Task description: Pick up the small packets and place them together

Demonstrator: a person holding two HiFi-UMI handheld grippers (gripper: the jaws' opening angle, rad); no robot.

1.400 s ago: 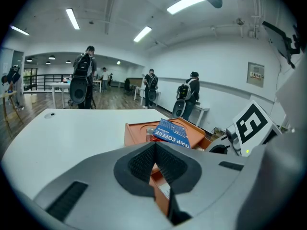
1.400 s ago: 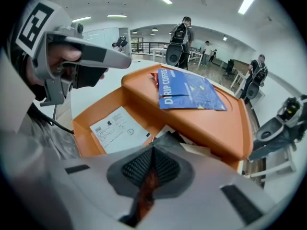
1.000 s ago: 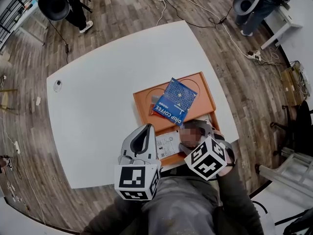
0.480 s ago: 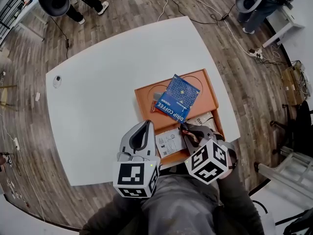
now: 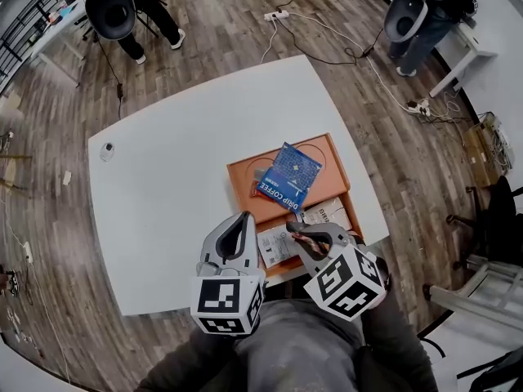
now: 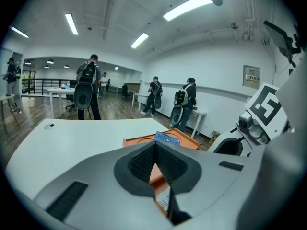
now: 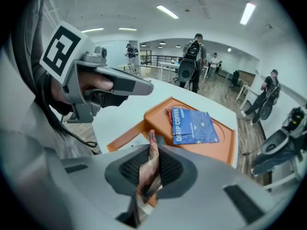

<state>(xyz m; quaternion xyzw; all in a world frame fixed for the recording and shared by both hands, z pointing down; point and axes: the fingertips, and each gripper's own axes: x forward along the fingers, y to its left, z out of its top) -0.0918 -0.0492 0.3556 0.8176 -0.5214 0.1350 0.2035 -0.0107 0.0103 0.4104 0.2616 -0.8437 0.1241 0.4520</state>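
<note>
An orange tray point(image 5: 339, 174) sits on the near right of the white table point(image 5: 172, 186). A blue drip-coffee packet point(image 5: 288, 175) lies on the tray, with a small red packet point(image 5: 257, 185) peeking from under it. Two white packets point(image 5: 327, 213) point(image 5: 274, 244) lie at the tray's near end. My right gripper point(image 5: 301, 233) has just closed its jaws and is shut on a small brown packet point(image 7: 149, 164), held above the tray's near end. The blue packet point(image 7: 194, 126) lies ahead of it. My left gripper point(image 5: 243, 217) hovers left of the tray, shut and empty, pointing at the tray point(image 6: 139, 141).
A small round object point(image 5: 107, 148) lies at the table's far left corner. The table's near edge runs just under both grippers. Several people with backpacks stand around the room, and cables and a power strip point(image 5: 276, 15) lie on the wooden floor.
My right gripper has closed on the brown packet at the tray's near end and lifted it up. The left gripper has barely moved.
</note>
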